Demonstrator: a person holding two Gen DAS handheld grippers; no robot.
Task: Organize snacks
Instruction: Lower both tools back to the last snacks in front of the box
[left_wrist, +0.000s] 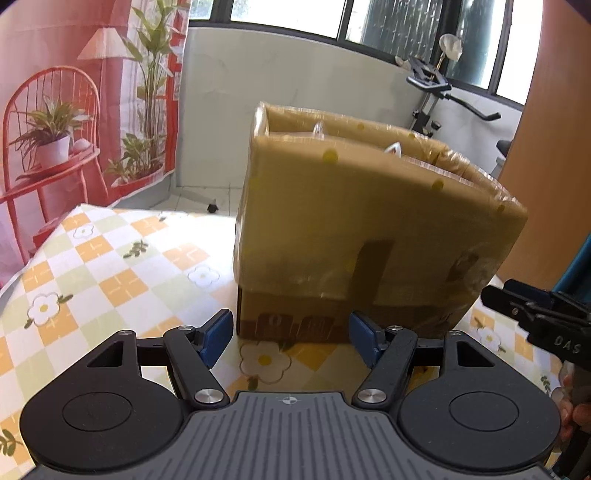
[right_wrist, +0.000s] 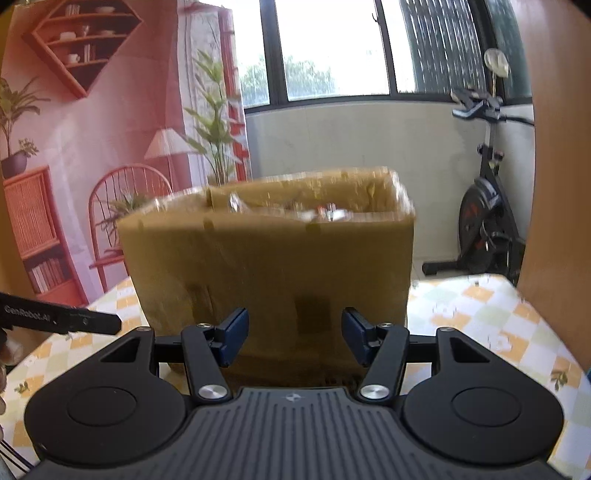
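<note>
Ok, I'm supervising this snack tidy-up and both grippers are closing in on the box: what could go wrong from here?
1. The tall tape-wrapped brown cardboard box hides most of its contents; reaching in blind could crush the shiny wrappers just visible at its rim.
2. The open left gripper and open right gripper are close together at the same box wall and could collide.
3. Pushing the box could slide it along the checked floral tablecloth.
</note>
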